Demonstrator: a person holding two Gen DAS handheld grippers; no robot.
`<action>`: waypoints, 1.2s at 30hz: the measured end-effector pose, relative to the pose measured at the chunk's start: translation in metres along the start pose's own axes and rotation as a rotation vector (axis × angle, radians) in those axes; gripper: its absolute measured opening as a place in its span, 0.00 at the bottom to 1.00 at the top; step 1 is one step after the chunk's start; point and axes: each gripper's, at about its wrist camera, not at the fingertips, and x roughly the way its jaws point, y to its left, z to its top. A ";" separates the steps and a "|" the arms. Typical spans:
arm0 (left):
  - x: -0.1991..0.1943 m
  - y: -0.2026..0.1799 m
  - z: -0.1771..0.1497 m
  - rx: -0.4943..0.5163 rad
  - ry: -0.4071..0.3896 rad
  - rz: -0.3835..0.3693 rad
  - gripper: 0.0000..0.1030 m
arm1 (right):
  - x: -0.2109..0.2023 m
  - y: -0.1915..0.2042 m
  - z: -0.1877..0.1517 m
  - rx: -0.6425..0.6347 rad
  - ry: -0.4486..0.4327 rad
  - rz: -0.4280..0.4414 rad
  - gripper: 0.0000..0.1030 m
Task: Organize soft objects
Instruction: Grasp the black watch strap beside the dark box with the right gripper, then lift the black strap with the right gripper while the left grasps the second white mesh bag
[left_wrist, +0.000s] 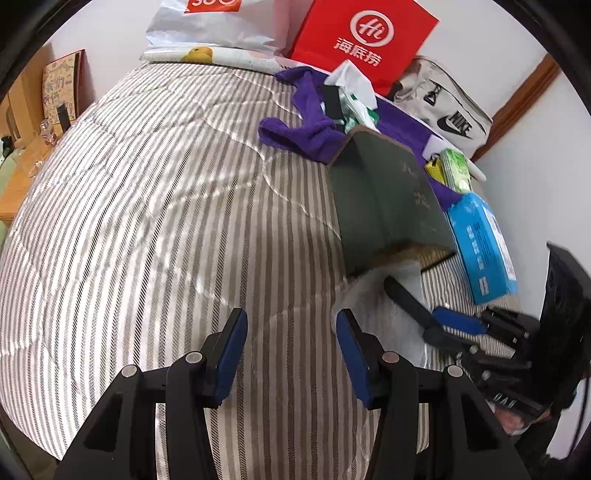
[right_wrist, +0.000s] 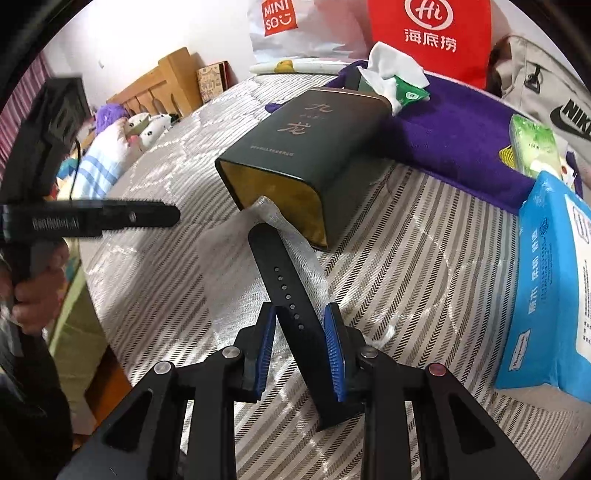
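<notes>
The left gripper (left_wrist: 291, 354) hangs over the striped quilt (left_wrist: 147, 221) with its blue pads apart and only cloth between them. Just beyond it a dark green box (left_wrist: 384, 199) lies on its side, open mouth toward us, a white mesh sleeve (left_wrist: 373, 291) spilling out. A black strap (left_wrist: 402, 295) lies on that sleeve, and the right gripper (left_wrist: 443, 325) reaches in from the right around it. Behind sit a purple towel (left_wrist: 306, 133) and a red bag (left_wrist: 365, 40).

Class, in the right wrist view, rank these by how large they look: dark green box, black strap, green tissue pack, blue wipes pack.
1. dark green box
2. blue wipes pack, near the edge, so unsure against the box
3. black strap
4. green tissue pack
</notes>
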 end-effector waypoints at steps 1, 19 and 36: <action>0.002 -0.001 -0.003 0.006 0.004 -0.005 0.46 | -0.001 0.000 -0.001 -0.001 -0.003 -0.001 0.26; 0.015 -0.038 -0.010 0.113 0.014 0.008 0.47 | -0.030 -0.015 -0.035 0.005 -0.030 -0.056 0.24; 0.019 -0.053 -0.012 0.149 0.031 0.044 0.47 | -0.038 -0.028 -0.061 -0.020 -0.058 -0.061 0.20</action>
